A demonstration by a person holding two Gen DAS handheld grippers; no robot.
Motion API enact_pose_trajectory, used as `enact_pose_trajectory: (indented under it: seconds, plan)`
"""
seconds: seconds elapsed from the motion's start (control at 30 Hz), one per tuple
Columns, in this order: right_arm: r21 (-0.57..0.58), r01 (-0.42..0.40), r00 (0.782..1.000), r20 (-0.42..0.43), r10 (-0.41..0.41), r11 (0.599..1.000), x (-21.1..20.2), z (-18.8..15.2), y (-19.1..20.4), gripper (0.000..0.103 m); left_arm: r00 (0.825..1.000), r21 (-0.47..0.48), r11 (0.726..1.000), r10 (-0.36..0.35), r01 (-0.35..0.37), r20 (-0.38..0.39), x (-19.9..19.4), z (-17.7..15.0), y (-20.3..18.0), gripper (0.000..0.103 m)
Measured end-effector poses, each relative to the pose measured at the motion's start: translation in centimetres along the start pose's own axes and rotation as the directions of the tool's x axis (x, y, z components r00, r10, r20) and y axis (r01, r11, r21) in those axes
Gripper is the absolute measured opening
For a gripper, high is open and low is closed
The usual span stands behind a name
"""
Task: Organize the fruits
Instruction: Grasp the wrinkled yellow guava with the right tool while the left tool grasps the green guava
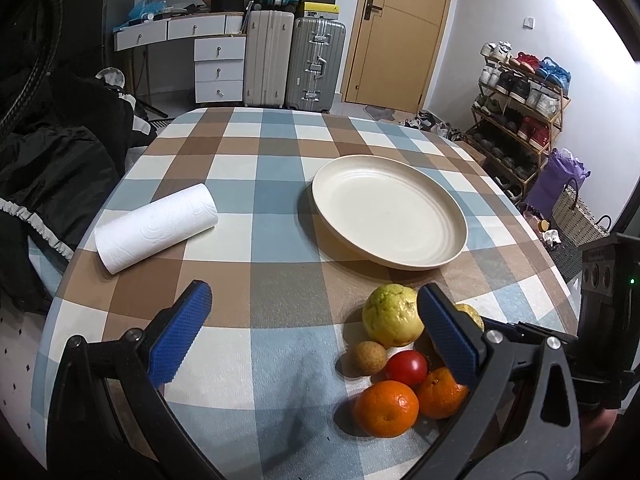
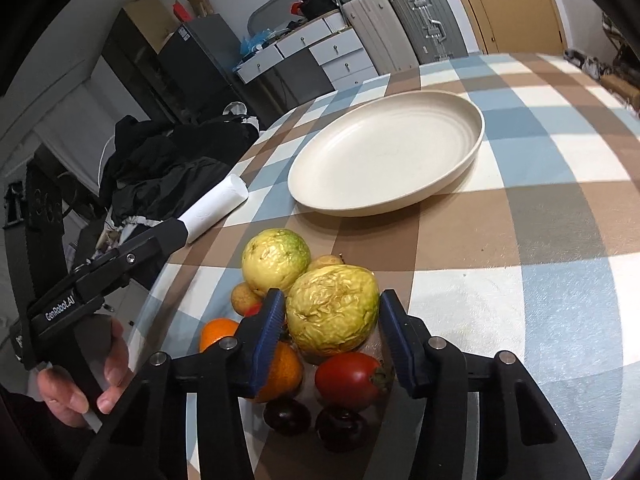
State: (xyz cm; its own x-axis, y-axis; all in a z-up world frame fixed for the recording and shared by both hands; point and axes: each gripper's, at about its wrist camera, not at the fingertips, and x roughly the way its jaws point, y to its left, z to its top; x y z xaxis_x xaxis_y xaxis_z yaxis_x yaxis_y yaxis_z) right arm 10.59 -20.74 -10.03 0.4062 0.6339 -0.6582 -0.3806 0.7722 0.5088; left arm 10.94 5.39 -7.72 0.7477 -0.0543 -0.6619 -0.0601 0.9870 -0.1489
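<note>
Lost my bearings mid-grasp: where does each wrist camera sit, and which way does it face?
Left wrist: on the open left claw, facing down across the checked table toward the cream round plate; its own claw shows, and the other gripper's body is at the right edge.
Right wrist: on the right claw, closed on the wrinkled yellow-green guava, facing the plate; the person's left hand shows at the left.
Shared: plate, white paper roll, fruit pile.
</note>
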Motion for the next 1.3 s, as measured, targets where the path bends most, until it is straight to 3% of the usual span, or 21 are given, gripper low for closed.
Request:
enact_pose_trajectory:
  seconds: [0.47, 0.7, 0.9, 1.17, 1.3]
  plan:
    - [-0.004, -0.027, 0.999, 0.046, 0.027, 1.000, -1.1, -0.2, -0.2, 0.049, 0.989, -0.022, 0.997, -0.075, 0.073, -0.127, 2.3, 0.2, -0.5, 0.103]
    - [0.013, -0.028, 0.996, 0.090, 0.027, 1.000, -2.0, -0.1, -0.9, 0.049, 0.959, -0.020, 0.988, -0.157, 0.156, -0.237, 4.4, 0.4, -1.7, 0.102]
    - [0.040, -0.020, 0.990, 0.138, 0.015, 0.999, -3.5, 0.0, -2.2, 0.049, 0.928, 0.022, 0.983, -0.167, 0.185, -0.334, 6.7, 0.8, -3.0, 0.102]
    - [0.063, 0.008, 0.987, 0.159, -0.018, 0.998, -4.9, -0.1, -3.5, 0.049, 0.895, 0.055, 0.969, -0.200, 0.241, -0.399, 8.3, 1.1, -4.1, 0.102]
    - [0.073, 0.004, 0.986, 0.165, -0.016, 0.997, -5.1, -0.3, -3.7, 0.049, 0.890, 0.033, 0.966, -0.224, 0.258, -0.398, 8.3, 1.1, -3.9, 0.089]
